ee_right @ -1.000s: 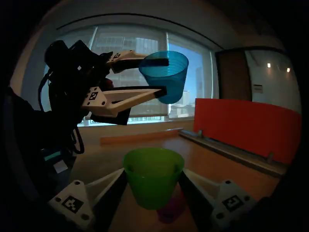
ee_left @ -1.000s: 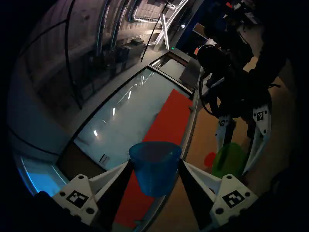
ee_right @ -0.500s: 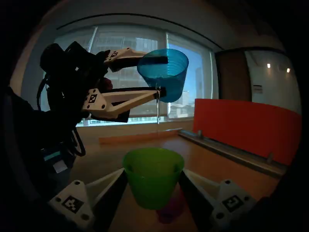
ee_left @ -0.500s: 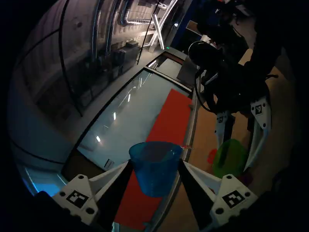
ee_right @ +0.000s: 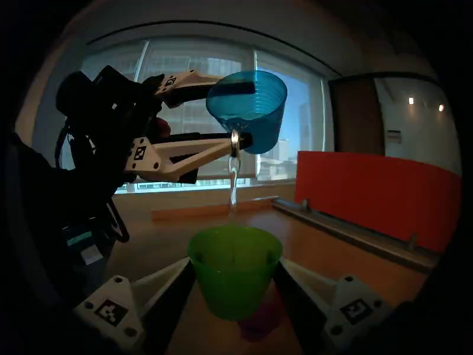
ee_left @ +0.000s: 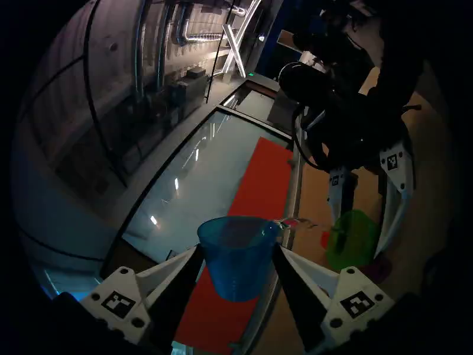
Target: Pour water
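My left gripper (ee_left: pixel 237 260) is shut on a translucent blue cup (ee_left: pixel 237 254); the right gripper view shows that blue cup (ee_right: pixel 248 115) tipped, held high by the left gripper (ee_right: pixel 239 115). A thin stream of water (ee_right: pixel 233 183) falls from its rim toward the green cup (ee_right: pixel 234 269) below. My right gripper (ee_right: pixel 234 278) is shut on the green cup, which stands upright over the wooden table (ee_right: pixel 331 251). In the left gripper view the green cup (ee_left: pixel 352 241) sits between the fingers of the right gripper (ee_left: pixel 363 234), low and to the right.
A small pink cup (ee_right: pixel 260 322) sits under the green one. An orange-red divider panel (ee_right: pixel 378 192) stands along the table's right side, with a metal rail (ee_right: pixel 349 234) at its foot. Large windows (ee_right: pixel 177 77) lie behind, and a person's dark sleeve (ee_right: pixel 35 207) is at left.
The blue cup has tipped further and water has begun to run from its rim, thickening from a thin thread into a stream. The green cup has stayed in place.
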